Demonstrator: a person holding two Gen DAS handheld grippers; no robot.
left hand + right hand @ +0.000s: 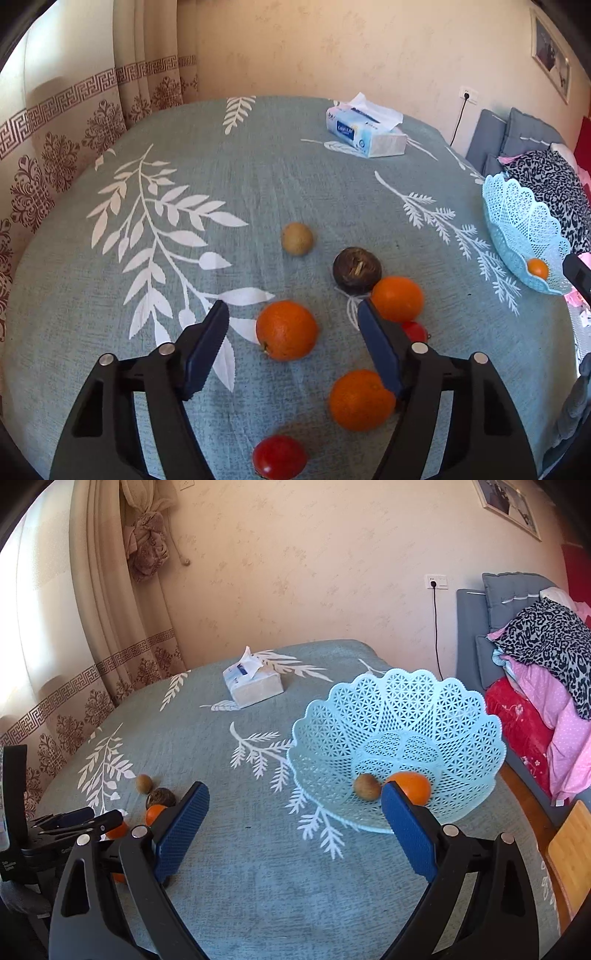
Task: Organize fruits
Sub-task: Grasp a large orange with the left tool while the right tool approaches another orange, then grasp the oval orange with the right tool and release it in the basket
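My left gripper (291, 308) is open above the table, with an orange (287, 329) between its fingers. Two more oranges (397, 299) (361, 400), a dark round fruit (357, 270), a tan kiwi (297, 238) and two red fruits (279, 457) (416, 330) lie around it. The light blue lattice basket (424, 716) holds an orange (413, 786) and a kiwi (366, 786). My right gripper (291, 794) is open and empty just in front of the basket. The left gripper also shows at the left of the right wrist view (79, 821).
A tissue box (365, 129) stands at the far side of the teal leaf-print tablecloth (184, 258). Curtains hang to the left. A bed with piled clothes (546, 672) stands right of the table. A wooden board (570, 853) is at the right edge.
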